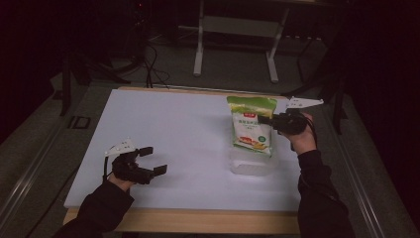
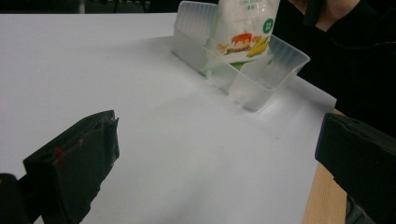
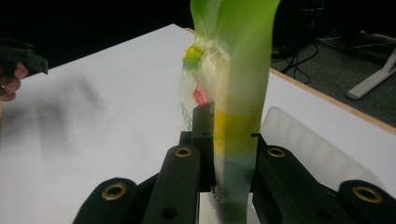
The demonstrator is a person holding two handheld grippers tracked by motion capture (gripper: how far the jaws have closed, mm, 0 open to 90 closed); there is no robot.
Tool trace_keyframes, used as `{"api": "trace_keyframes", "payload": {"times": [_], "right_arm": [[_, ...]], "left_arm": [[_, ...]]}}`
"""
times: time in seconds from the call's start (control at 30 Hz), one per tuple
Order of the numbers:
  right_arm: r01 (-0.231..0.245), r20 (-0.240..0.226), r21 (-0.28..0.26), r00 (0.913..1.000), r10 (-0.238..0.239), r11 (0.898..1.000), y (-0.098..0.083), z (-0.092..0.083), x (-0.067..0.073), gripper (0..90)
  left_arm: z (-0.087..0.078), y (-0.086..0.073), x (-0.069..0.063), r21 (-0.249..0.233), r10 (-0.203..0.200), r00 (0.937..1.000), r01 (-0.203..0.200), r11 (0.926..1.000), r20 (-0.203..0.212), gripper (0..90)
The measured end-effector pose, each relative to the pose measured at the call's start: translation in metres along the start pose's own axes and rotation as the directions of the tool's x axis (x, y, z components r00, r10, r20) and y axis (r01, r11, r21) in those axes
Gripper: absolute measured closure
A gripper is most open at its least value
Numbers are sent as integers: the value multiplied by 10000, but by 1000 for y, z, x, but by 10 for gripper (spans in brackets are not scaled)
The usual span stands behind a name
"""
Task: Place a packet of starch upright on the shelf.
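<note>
The high view is dim: the room around the white surface (image 1: pixel 163 134) sinks into near black, most deeply at the left and right edges, while the surface itself glows pale and even, lit from above. Shadows there are faint. In the left gripper view the surface is bright, almost washed out at the upper left, and the near claw tips are soft. In the right gripper view the green bag (image 3: pixel 233 79) close to the lens is blurred, and a smeared grey shadow lies at the left.
</note>
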State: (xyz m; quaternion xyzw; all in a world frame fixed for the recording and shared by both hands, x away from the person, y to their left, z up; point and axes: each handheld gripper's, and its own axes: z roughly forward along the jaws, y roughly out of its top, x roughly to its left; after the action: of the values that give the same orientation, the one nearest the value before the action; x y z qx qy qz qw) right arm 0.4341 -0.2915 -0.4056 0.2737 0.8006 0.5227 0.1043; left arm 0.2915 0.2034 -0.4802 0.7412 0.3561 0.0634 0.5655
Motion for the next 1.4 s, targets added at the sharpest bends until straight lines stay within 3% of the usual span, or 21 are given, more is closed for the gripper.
{"api": "trace_keyframes", "payload": {"times": [0.27, 0.47, 0.6, 0.7, 0.77, 0.9, 1.03, 1.17, 1.23, 1.27, 1.4], "right_arm": [[-661, -68, -333, 9978, 659, 9973, -26, -5, -8, 833], [-562, 490, 312, 9973, 546, 9979, -33, 1, -9, 833], [-779, 567, 179, 9954, 768, 9968, -39, -1, -12, 833], [-743, 628, 381, 9954, 718, 9965, -38, -2, -9, 818], [-736, 835, 509, 9941, 692, 9960, -37, -2, -7, 769], [-1166, 1214, 424, 9864, 1107, 9923, -36, -2, -8, 580], [-1147, 1767, 375, 9785, 1064, 9927, -32, -3, -3, 411], [-1186, 2001, 42, 9730, 1154, 9929, -23, -9, 2, 273], [-1222, 1990, -287, 9719, 1255, 9921, -18, -15, 3, 153], [-1145, 2223, -397, 9675, 1205, 9926, -14, -19, 6, 132], [-1067, 2431, -798, 9622, 1232, 9911, -3, -31, 13, 104]], "left_arm": [[3, -3, 0, 177, 73, 10000, -72, 9998, -50, 3], [4, -5, -1, 252, 129, 9999, -130, 9996, 13, 3], [3, -4, -1, 205, 118, 9999, -118, 9997, 8, 3], [2, -4, 0, 167, 94, 10000, -95, 9998, 16, 3], [2, -4, 0, 140, 99, 9999, -100, 9999, 45, 3], [1, -4, -1, -3, 198, 9998, -198, 9998, 37, 3], [2, -6, 1, -23, 61, 9999, -61, 10000, 101, 3], [3, -7, 0, 40, 123, 9999, -123, 9999, 96, 3], [3, -7, 0, 61, 143, 9999, -143, 9999, 21, 3], [4, -7, 1, 76, 136, 9999, -136, 9999, 46, 3], [5, -7, 1, 116, 148, 9999, -149, 9998, 70, 3]]}}
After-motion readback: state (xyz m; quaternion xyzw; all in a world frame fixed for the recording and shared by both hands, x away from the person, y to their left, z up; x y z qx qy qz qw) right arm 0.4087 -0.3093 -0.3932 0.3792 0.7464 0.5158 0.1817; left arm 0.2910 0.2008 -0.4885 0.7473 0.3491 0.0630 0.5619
